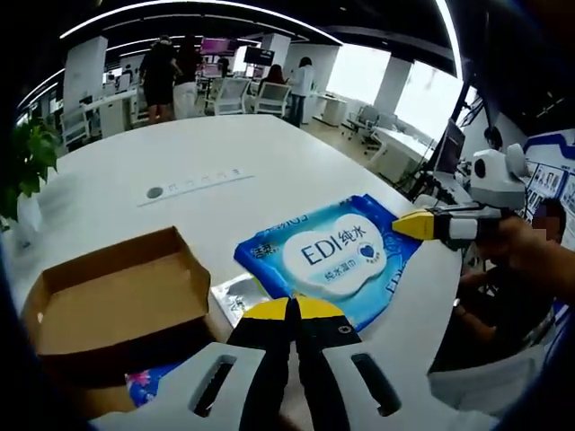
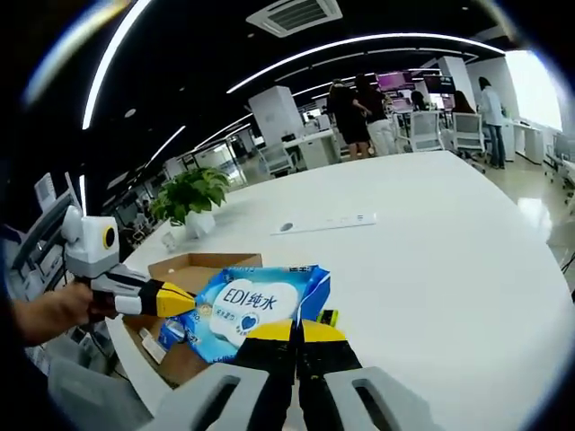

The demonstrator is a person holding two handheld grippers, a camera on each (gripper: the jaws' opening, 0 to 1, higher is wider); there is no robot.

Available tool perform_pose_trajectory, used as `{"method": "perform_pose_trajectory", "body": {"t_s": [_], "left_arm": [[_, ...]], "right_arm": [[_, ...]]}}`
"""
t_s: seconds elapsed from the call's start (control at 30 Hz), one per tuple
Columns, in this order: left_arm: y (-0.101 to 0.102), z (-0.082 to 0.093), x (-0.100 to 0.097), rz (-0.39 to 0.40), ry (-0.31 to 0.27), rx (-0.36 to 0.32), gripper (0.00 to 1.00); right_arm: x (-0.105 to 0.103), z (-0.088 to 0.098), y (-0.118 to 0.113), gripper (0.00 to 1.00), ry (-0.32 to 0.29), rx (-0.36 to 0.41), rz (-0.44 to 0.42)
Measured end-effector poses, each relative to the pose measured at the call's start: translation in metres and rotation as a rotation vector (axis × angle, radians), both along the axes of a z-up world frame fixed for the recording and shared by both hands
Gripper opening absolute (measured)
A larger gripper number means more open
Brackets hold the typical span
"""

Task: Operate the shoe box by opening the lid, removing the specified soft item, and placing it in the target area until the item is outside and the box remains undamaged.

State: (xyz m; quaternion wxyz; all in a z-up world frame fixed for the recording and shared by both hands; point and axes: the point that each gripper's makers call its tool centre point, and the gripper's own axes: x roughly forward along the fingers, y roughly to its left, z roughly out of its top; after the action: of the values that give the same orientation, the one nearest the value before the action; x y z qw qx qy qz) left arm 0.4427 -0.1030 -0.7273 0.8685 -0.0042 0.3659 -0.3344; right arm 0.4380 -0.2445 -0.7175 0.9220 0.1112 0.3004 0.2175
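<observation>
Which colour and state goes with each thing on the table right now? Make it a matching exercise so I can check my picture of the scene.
Things:
1. cardboard box
2. wipes pack
3. potted plant
4. socket strip

Colour and state:
A. green, standing near the table's edge
B. blue, outside the box
C. white, lying flat mid-table
D. brown, open on top

Pairs: 1-D, 2-B, 3-A, 4-C
</observation>
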Motion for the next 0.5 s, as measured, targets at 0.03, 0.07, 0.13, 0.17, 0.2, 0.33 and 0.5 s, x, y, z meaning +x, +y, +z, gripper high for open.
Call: {"method": "perform_pose_trajectory", "body": {"t_s": [0.03,0.07,0.13,0.17,0.2,0.33,0.5], "left_arm": [[0.000,-0.002,0.000,0.001,0.002,0.004,0.00],[0.001,-0.004,0.001,0.002,0.003,0.008,0.00],[0.001,-0.009,0.002,0.006,0.008,0.016,0.00],[0.002,-0.012,0.002,0.010,0.011,0.020,0.00],[0.002,-0.013,0.002,0.010,0.011,0.025,0.00],[0.005,-0.020,0.003,0.019,0.015,0.040,0.00],[0.008,-0.031,0.005,0.023,0.024,0.063,0.00]], "right_arm": [[0.001,-0.002,0.000,0.00,0.001,-0.001,0.003],[0.001,-0.004,0.001,0.00,0.002,-0.002,0.005],[0.003,-0.009,0.002,0.00,0.008,-0.001,0.008],[0.004,-0.011,0.002,0.00,0.010,-0.002,0.010],[0.005,-0.013,0.003,0.00,0.011,-0.004,0.013],[0.009,-0.022,0.004,0.00,0.013,-0.005,0.025],[0.013,-0.034,0.008,0.00,0.020,-0.010,0.045]]}}
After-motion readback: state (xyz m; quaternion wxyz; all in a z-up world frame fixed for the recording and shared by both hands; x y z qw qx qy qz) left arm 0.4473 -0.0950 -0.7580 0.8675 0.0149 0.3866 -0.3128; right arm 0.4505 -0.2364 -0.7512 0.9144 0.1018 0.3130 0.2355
